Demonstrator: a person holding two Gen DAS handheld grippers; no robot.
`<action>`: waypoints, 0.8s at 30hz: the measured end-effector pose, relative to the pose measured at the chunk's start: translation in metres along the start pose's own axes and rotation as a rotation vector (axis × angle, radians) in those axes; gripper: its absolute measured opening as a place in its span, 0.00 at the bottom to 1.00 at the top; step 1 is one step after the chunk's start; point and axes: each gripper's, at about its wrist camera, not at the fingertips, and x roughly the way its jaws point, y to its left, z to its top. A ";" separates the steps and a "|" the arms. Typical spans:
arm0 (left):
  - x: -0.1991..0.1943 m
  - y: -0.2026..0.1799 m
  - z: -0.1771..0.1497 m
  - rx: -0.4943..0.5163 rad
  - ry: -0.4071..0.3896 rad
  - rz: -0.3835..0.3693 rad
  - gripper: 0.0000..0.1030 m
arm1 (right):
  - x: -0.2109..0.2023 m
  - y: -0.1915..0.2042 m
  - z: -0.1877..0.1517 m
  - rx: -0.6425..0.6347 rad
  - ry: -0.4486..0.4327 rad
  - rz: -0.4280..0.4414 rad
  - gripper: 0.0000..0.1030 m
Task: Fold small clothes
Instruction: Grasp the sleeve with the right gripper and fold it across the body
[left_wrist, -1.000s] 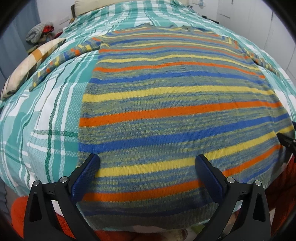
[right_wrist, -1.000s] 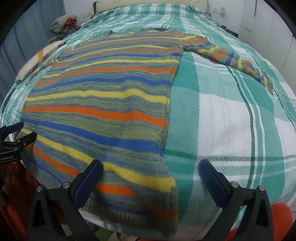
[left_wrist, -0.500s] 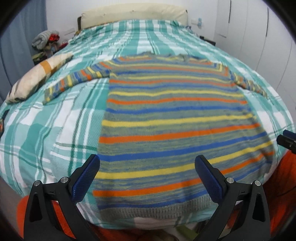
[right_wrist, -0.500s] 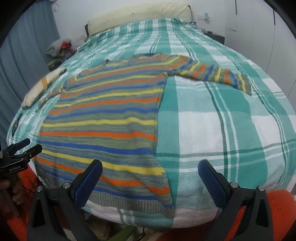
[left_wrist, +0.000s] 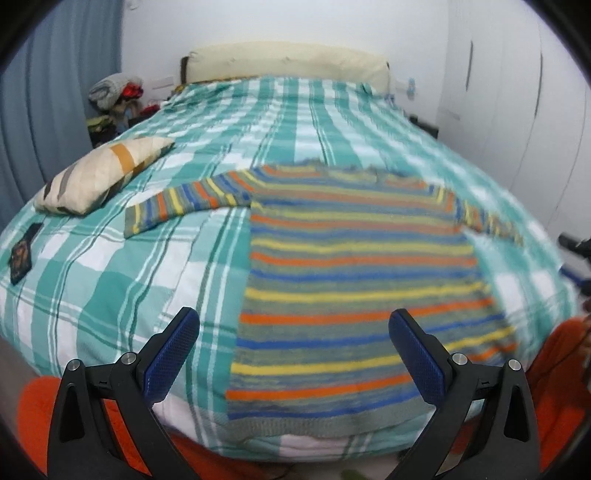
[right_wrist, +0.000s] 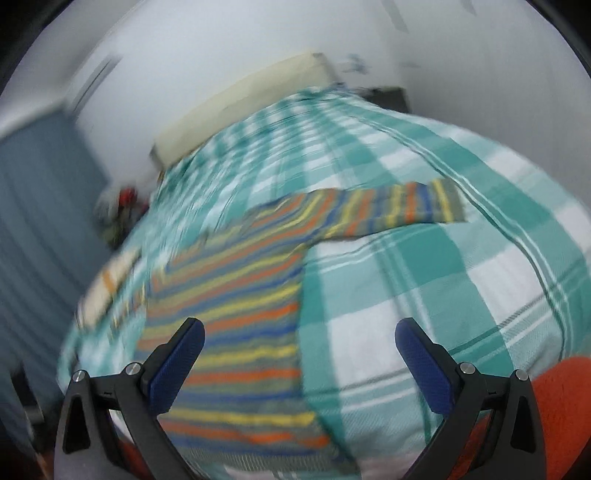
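On the plaid bed (left_wrist: 147, 280): striped sweater (left_wrist: 354, 280) flat, sleeves out; L gripper (left_wrist: 295, 354) & R gripper (right_wrist: 299, 358) jaws apart, empty.

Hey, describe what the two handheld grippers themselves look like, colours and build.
The left gripper and the right gripper look alike: black angular plastic frames with triangular cut-outs, silver round pivot bolts, and two fingers, each faced with a dark blue textured pad. No cables or sleeves are visible.

No text, label, brand or number can be read in either view. A small dark patch (left_wrist: 22, 254) lies on the bedspread (left_wrist: 122, 295), its markings too blurred to read.
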 end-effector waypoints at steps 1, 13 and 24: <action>-0.001 0.002 0.003 -0.023 -0.004 -0.005 0.99 | 0.005 -0.015 0.010 0.047 0.002 0.001 0.99; 0.060 0.032 -0.009 -0.204 0.109 -0.013 0.99 | 0.112 -0.196 0.130 0.421 0.131 -0.070 0.81; 0.073 0.023 -0.019 -0.144 0.153 0.043 0.99 | 0.184 -0.202 0.158 0.323 0.278 -0.104 0.02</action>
